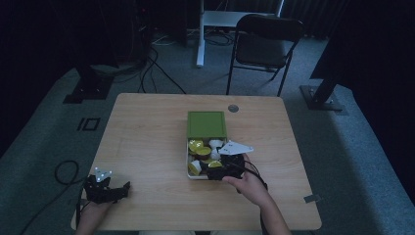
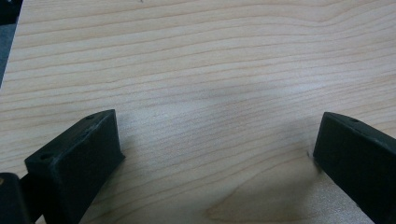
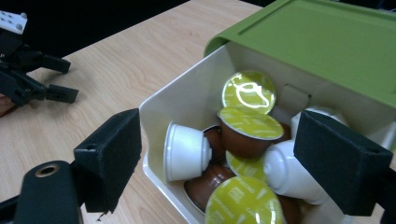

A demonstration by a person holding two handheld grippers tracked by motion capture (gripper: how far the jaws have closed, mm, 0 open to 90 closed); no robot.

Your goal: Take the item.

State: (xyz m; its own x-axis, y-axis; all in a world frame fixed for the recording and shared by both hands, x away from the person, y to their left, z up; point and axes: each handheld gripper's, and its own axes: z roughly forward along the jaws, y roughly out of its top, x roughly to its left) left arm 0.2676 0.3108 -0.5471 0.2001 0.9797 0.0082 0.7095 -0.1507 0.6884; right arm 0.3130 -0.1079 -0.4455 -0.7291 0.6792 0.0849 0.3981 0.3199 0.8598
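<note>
A light wooden counter (image 1: 147,147) fills the middle of the high view, with dark carpet around it. Near its centre sits a white box (image 1: 189,166) whose green lid (image 1: 206,123) is slid toward the upper part of the frame, leaving the near half uncovered. Inside lie coffee capsules (image 3: 243,135), brown and white cups with yellow-green foil tops, heaped loosely against one another; several rest on their sides.

The right tongs (image 1: 222,169) hang over the lower right edge of the box, held by the right hand (image 1: 244,185), a grey three-cornered plate on top. In the right gripper view the jaws stand wide apart with nothing between them: one jaw is outside the white wall at lower left, the other at right above the capsules. The lid overhangs the far capsules at upper right.

The left tongs (image 1: 105,188) sit at the lower left of the high view, near the counter's corner, well apart from the box. In the left gripper view their jaws are spread wide over bare wood.

A small round grey disc (image 1: 233,108) lies on the counter beyond the lid. Behind the counter stands a black folding chair (image 1: 264,44), and cables (image 1: 151,68) trail across the floor at upper left.
</note>
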